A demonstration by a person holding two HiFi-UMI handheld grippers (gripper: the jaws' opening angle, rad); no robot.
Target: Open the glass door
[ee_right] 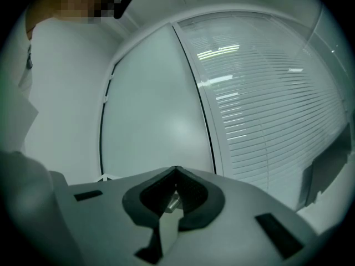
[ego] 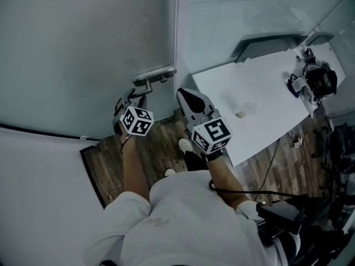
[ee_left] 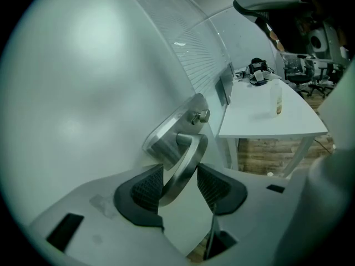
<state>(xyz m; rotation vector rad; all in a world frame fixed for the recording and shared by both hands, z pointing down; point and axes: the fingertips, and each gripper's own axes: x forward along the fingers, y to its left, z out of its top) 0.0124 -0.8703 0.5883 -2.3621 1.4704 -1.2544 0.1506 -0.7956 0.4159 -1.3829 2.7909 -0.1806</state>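
The frosted glass door [ego: 83,54] stands in front of me, and its metal lever handle [ego: 145,83] sits on a plate near the door's right edge. My left gripper [ego: 136,95] reaches up to it. In the left gripper view the curved lever [ee_left: 184,165] runs between the two dark pads [ee_left: 145,188], which press on it from both sides, so the left gripper [ee_left: 176,184] is shut on the handle. My right gripper [ego: 187,96] hangs just right of the handle, shut and holding nothing. In its own view the right gripper [ee_right: 176,192] points level at the door pane [ee_right: 155,110].
A glass wall with blinds [ee_right: 266,93] adjoins the door on the right. Against it stands a white table [ego: 249,104] with a dark headset-like device [ego: 317,79] and a small bottle [ee_left: 278,101]. Cables [ego: 274,165] trail over the wooden floor, and office chairs [ee_left: 302,73] stand beyond.
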